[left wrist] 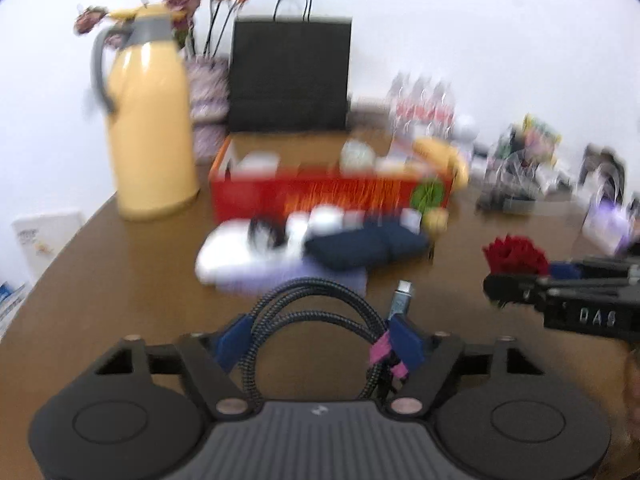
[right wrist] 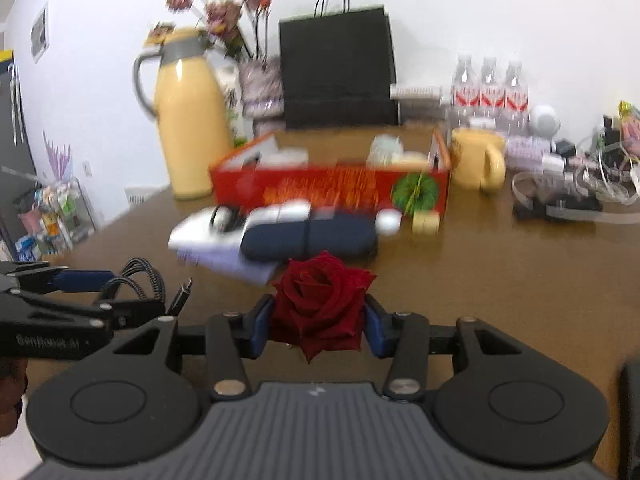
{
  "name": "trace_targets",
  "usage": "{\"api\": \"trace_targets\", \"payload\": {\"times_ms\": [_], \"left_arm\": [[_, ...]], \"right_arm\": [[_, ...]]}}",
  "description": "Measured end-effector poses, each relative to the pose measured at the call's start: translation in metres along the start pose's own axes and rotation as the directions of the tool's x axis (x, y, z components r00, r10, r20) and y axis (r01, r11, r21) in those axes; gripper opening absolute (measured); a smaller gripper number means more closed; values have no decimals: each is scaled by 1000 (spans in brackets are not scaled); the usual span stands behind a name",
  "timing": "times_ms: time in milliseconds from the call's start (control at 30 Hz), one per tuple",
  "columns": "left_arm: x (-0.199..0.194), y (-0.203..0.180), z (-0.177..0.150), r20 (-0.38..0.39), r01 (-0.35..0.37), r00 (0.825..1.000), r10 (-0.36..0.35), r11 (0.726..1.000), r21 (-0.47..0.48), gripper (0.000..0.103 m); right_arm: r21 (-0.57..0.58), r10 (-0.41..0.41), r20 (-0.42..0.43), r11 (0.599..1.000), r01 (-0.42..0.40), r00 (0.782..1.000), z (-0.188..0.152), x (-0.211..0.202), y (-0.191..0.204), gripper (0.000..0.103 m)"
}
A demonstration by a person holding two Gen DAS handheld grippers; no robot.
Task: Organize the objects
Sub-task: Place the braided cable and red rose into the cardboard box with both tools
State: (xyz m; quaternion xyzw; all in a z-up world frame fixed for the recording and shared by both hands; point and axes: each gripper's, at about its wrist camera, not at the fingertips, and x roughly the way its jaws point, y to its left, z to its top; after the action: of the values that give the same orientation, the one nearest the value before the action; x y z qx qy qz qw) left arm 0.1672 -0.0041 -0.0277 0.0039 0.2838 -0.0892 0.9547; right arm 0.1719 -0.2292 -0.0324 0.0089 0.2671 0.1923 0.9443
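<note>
My left gripper (left wrist: 320,340) is shut on a coiled black braided cable (left wrist: 316,300); the coil spans its blue pads and a plug end (left wrist: 402,294) sticks up at the right. The same cable (right wrist: 140,280) shows at the left of the right wrist view, in the left gripper (right wrist: 84,280). My right gripper (right wrist: 318,326) is shut on a red rose (right wrist: 320,300), squeezed between both pads. That rose (left wrist: 516,256) also appears at the right of the left wrist view, in the right gripper (left wrist: 516,276). Behind stands a red open box (right wrist: 328,188) holding small items.
On the brown table (right wrist: 500,280) lie a dark blue case (right wrist: 312,236) and a white device (right wrist: 208,228) in front of the box. A yellow thermos (right wrist: 188,116), black paper bag (right wrist: 336,68), yellow mug (right wrist: 476,160), water bottles (right wrist: 488,84) and tangled cables (right wrist: 580,184) stand further back.
</note>
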Motion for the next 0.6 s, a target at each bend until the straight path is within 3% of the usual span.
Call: {"api": "trace_targets", "payload": {"times_ms": [33,67,100,167,233,267,300,333,467,567,600], "left_arm": [[11,5,18,-4,23,1000,-23,1000,-1,9],[23,12,36,2,58,998,-58,998,-20,11],[41,20,56,14,113,994,-113,993,-35,4],[69,29,78,-38,98,994,-100,993,-61,6],[74,35,82,-24,152,988,-154,986,-74,32],[72,36,78,-13,166,986,-167,983,-76,69],[69,34,70,-8,155,988,-156,985,-77,96],[66,30,60,9,148,989,-148,986,-71,100],[73,-7,28,-58,172,983,-172,985,-13,97],[83,-29,12,-121,183,975,-187,982,-38,74],[87,-36,9,-141,179,973,-181,983,-32,71]], "right_arm": [[5,0,23,1000,0,1000,14,5,-6,47],[8,-1,51,1000,1,999,31,12,-12,47],[13,-2,70,1000,2,998,47,20,-19,47],[38,-15,86,999,12,996,78,43,-33,47],[25,-81,98,997,79,992,95,58,-38,47],[9,-100,116,995,100,988,98,59,-40,47],[-3,-104,130,994,105,986,99,59,-44,47],[-2,-108,127,994,109,986,97,60,-49,47],[59,-153,37,987,150,988,78,72,-73,47],[85,-154,-1,984,154,988,59,68,-77,47],[90,-149,-5,985,148,989,53,64,-75,47]]}}
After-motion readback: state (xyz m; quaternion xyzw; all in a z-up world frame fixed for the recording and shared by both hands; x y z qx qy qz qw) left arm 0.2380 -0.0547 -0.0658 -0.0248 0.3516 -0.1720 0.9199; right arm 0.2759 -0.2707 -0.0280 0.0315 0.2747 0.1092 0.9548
